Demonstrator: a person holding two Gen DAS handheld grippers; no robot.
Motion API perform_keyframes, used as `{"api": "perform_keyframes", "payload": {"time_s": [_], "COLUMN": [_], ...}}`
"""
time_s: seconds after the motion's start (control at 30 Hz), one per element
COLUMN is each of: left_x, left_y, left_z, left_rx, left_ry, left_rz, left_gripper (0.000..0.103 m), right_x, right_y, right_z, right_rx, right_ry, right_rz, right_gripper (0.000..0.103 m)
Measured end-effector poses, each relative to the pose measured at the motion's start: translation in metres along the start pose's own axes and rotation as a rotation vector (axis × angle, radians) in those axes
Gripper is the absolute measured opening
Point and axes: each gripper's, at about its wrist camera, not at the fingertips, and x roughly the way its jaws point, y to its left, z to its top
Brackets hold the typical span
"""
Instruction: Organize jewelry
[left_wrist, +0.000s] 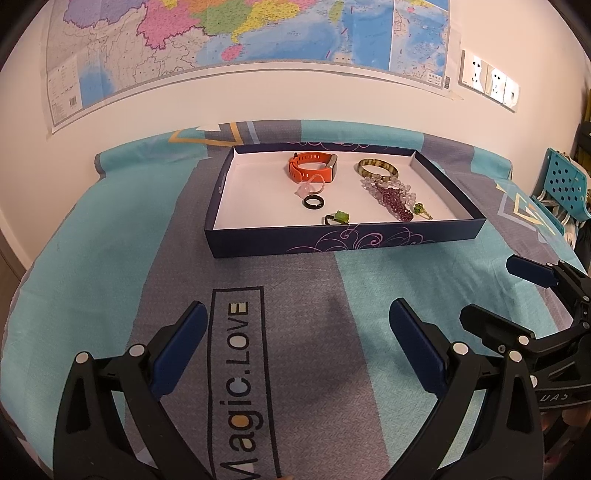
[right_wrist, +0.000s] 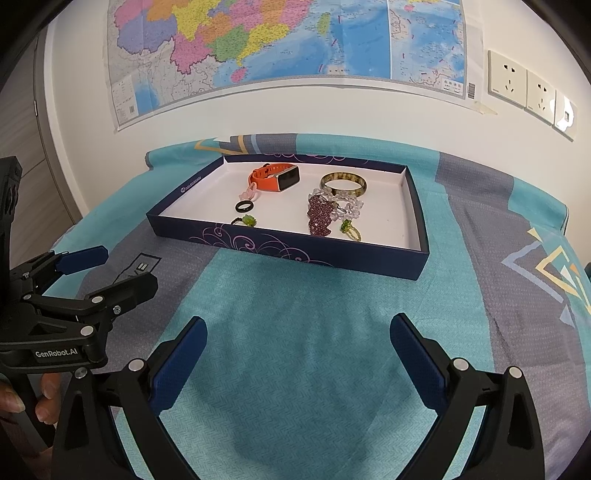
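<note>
The box (left_wrist: 343, 245) holds a watch (left_wrist: 312, 167), a bangle (left_wrist: 376, 168), beads (left_wrist: 395, 201) and rings (left_wrist: 314, 201). The left gripper (left_wrist: 297, 325) and right gripper (right_wrist: 297, 339) gape wide over the bedsheet (right_wrist: 295, 332), holding nothing.

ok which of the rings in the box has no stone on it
The plain black ring, a smooth band lying flat left of centre in the box. The ring just in front of it and the gold ring to the right both carry green stones.
</note>
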Motion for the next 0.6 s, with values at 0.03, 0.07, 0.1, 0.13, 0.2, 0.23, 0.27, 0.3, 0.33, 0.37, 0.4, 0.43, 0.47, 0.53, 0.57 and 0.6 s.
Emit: {"api": "perform_keyframes", "payload": {"time_s": [0.03,0.07,0.1,0.13,0.2,0.23,0.27,0.3,0.33,0.37,0.4,0.43,0.47,0.53,0.57,0.6], "left_x": [0.000,0.000,0.000,-0.001,-0.001,-0.001,0.000,0.001,0.002,0.003,0.005,0.006,0.008,0.010,0.010,0.011], "left_y": [0.000,0.000,0.000,-0.001,-0.002,-0.002,-0.002,-0.003,-0.003,-0.004,-0.003,-0.003,0.000,0.006,0.011,0.013], "left_z": [0.000,0.000,0.000,0.000,0.000,0.000,0.000,0.000,0.000,0.000,0.000,0.000,0.000,0.000,0.001,0.001], "left_rx": [0.000,0.000,0.002,0.006,0.009,0.010,0.010,0.011,0.010,0.008,0.002,-0.005,-0.019,-0.037,-0.047,-0.052], "left_ry": [0.000,0.000,-0.003,-0.008,-0.015,-0.013,-0.013,-0.012,-0.006,0.000,0.012,0.021,0.034,0.045,0.048,0.048], "left_rz": [0.000,-0.001,-0.003,-0.001,0.000,-0.004,-0.008,-0.010,-0.012,-0.013,-0.011,-0.008,-0.014,-0.021,-0.022,-0.021], "left_gripper": [0.097,0.097,0.097,0.097,0.097,0.097,0.097,0.097,0.097,0.097,0.097,0.097,0.097,0.097,0.097,0.097], "right_x": [0.000,0.000,0.000,0.000,0.000,-0.001,-0.001,-0.001,-0.001,-0.001,-0.001,-0.001,-0.001,0.000,0.001,0.002], "right_y": [0.000,0.000,0.000,0.000,0.000,0.000,0.001,0.002,0.002,0.002,0.001,-0.002,-0.006,-0.023,-0.034,-0.052], "right_z": [0.000,0.000,0.000,0.000,0.000,0.000,0.000,0.000,-0.001,0.000,0.000,0.000,0.000,0.001,0.001,0.002], "right_rx": [0.000,0.000,0.000,0.000,-0.001,-0.003,-0.006,-0.011,-0.016,-0.020,-0.031,-0.035,-0.035,-0.035,-0.031,-0.022], "right_ry": [0.000,0.000,-0.001,-0.001,-0.002,-0.003,-0.004,-0.003,-0.002,-0.001,0.001,0.004,0.012,0.036,0.048,0.065], "right_rz": [0.001,0.001,0.001,0.002,0.002,0.003,0.004,0.006,0.005,0.004,-0.002,-0.013,-0.022,-0.039,-0.058,-0.096], "right_gripper": [0.096,0.096,0.096,0.096,0.096,0.096,0.096,0.096,0.096,0.096,0.096,0.096,0.096,0.096,0.096,0.096]}}
